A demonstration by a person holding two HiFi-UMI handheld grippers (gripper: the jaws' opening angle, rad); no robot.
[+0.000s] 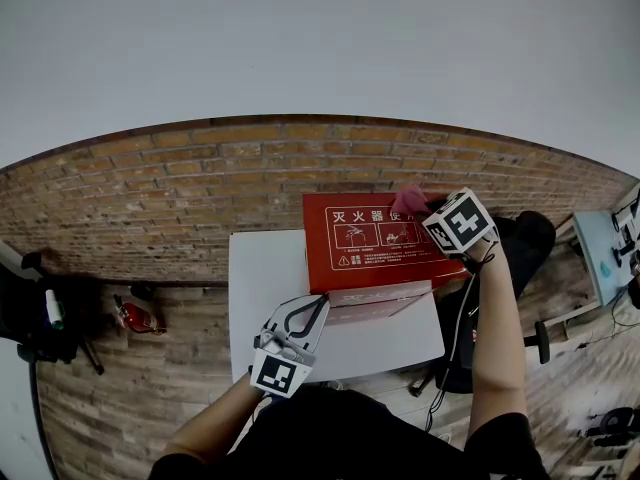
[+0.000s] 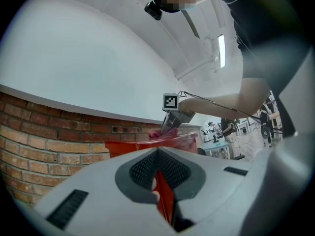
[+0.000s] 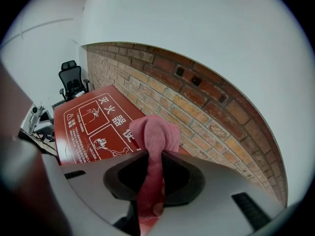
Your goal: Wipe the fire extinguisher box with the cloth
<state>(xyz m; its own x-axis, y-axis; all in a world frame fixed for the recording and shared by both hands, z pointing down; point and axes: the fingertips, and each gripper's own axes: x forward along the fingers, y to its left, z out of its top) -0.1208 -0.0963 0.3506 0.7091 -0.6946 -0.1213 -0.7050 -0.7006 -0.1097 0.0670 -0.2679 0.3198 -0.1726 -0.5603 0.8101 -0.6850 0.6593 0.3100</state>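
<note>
The red fire extinguisher box (image 1: 375, 238) lies flat on a white table (image 1: 262, 278) against a brick wall. My right gripper (image 1: 428, 208) is over the box's far right corner, pointing down, shut on a pink cloth (image 3: 156, 134) that bulges out past the jaws onto the printed lid (image 3: 93, 127). From the left gripper view, the cloth (image 2: 156, 133) rests on the box top under the right gripper (image 2: 170, 124). My left gripper (image 1: 316, 308) is at the box's near left corner. It (image 2: 162, 193) is shut on a thin red edge of the box (image 2: 123, 146).
A brick wall (image 1: 180, 198) runs behind the table. A small red extinguisher (image 1: 135, 316) stands on the floor at the left beside dark equipment (image 1: 30, 313). A black office chair (image 1: 525, 238) and a desk (image 1: 600, 253) are on the right.
</note>
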